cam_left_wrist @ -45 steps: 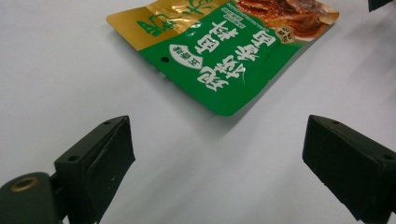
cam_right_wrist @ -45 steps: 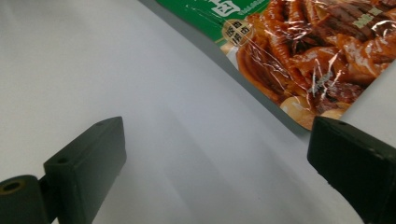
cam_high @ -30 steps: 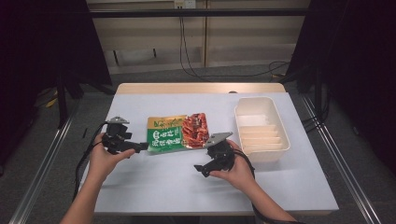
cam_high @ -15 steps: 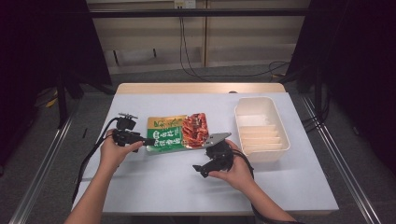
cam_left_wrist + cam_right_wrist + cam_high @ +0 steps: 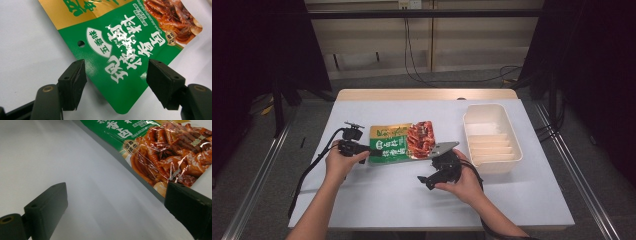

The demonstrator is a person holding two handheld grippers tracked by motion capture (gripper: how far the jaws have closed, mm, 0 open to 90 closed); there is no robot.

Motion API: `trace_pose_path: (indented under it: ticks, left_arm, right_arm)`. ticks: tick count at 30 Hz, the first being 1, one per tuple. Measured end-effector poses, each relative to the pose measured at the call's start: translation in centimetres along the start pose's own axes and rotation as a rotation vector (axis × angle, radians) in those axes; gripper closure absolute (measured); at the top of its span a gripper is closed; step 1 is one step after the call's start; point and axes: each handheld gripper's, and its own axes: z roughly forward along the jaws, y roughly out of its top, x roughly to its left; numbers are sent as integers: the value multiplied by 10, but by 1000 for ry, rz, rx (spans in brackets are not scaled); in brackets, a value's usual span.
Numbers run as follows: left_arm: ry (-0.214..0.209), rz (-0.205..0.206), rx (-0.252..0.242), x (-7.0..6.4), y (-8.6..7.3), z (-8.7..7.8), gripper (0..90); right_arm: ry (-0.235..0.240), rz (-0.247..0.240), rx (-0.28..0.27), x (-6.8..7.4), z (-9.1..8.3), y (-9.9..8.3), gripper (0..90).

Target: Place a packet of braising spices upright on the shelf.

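A flat, glossy snack pouch is lying face up near the middle of the white table, its long side running left to right, just left of a white ribbed plastic tray sitting empty and upright. The pouch is showing a gold band along its far edge, a green field with white Chinese lettering and a small punched hole, and a clear window at its right end revealing reddish-brown braised meat. In the left gripper view its green corner is sitting between the spread jaws; in the right gripper view the windowed end is resting beside one jaw.
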Motion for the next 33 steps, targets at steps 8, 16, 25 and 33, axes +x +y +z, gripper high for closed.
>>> trace_pose_path:
  ticks: [8,16,25,33]
  left_arm:
    - [16,-33,-1,3,1,-5,325]
    - [-6,-65,10,4,-2,5,349]
    - [-83,-107,-12,3,-4,11,467]
    - [-131,-132,-55,0,-3,12,768]
  right_arm:
    - [2,-4,-4,-1,-1,0,47]
    - [-2,4,-7,-1,-3,0,47]
    - [-1,-1,-11,-3,-3,0,49]
    - [5,1,-7,-2,-2,2,50]
